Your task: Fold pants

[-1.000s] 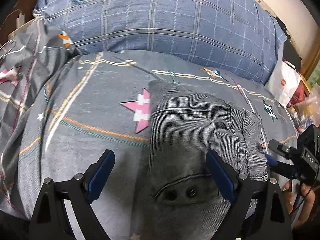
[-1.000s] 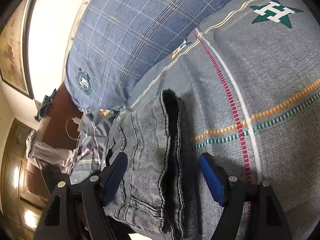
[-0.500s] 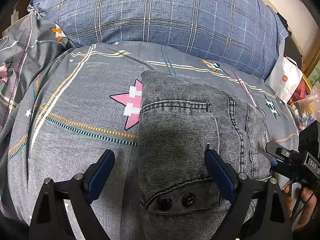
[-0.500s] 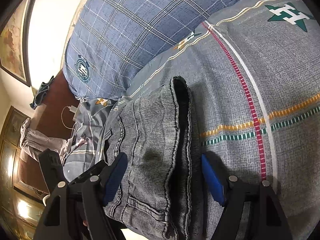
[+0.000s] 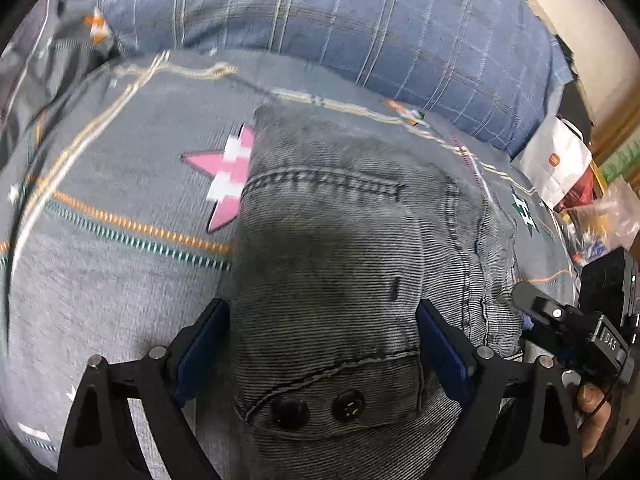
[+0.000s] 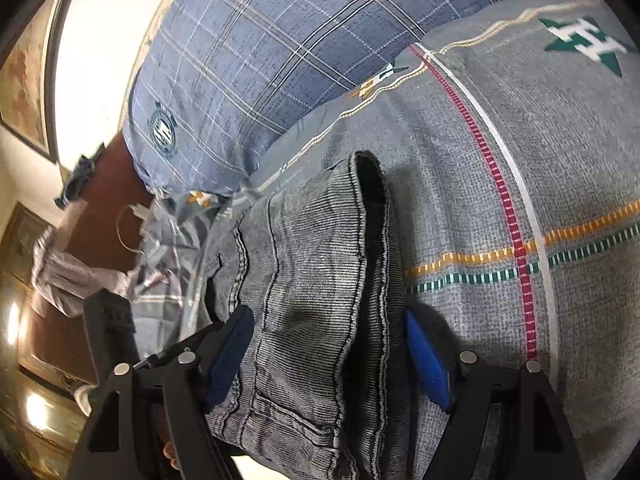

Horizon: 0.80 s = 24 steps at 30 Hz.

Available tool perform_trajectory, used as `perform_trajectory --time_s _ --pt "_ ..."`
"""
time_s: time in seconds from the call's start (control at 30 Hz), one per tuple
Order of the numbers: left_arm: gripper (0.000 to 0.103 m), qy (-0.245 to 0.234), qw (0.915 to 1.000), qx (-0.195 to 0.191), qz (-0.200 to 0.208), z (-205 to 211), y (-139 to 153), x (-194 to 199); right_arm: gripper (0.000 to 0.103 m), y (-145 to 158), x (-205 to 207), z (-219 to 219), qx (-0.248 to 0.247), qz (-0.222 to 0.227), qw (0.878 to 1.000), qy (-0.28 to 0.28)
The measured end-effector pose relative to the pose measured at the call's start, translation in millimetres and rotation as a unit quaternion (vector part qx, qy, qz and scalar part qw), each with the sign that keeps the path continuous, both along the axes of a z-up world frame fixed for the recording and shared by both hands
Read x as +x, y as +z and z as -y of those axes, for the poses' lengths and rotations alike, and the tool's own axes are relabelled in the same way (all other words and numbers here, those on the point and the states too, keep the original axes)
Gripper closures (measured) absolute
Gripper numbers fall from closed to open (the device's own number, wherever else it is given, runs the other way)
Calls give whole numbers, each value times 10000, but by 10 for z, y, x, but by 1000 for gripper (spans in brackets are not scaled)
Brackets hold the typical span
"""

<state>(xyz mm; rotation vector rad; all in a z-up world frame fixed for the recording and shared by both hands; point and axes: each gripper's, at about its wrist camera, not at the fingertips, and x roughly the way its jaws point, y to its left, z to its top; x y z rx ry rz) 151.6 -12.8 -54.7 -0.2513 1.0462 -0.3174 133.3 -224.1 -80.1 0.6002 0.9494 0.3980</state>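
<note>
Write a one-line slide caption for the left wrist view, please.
Left gripper straddles folded grey denim pants on a grey patterned bedsheet, blue plaid pillow behind.

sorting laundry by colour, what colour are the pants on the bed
Washed grey denim pants with darker stitching and two black buttons; clearest in the left wrist view.

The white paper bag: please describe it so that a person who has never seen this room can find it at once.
Start from the big blue checked pillow at the head of the bed. The white paper bag stands beyond the pillow's right end, past the bed's edge. Alone among the clutter there, it is plain white with one small orange square mark.
</note>
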Motion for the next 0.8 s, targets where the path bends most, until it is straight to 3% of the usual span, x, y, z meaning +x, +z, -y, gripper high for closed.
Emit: perform_trajectory --time_s 0.07,0.1,0.23,0.37,0.6,0.8 --pt "26 -20 9999 135 -7 36 24 -4 33 43 18 -128 -537 11 9985 79" --pt "28 -24 9999 169 -8 41 29 -3 46 77 29 -229 -1014 -5 9948 107" --pt "47 -15 9994 344 78 41 61 -35 66 183 25 -402 -1433 14 9896 85" --pt "67 -90 9974 650 310 91 203 -91 74 332 -2 -618 -1980 154 9800 106" --pt "74 -113 9978 483 450 -13 316 -144 87 605 -76 -682 -2090 429 9769 95" --pt "76 -100 9951 448 877 -61 617 -215 89 915 -211 -782 -2093 738 9749 152"
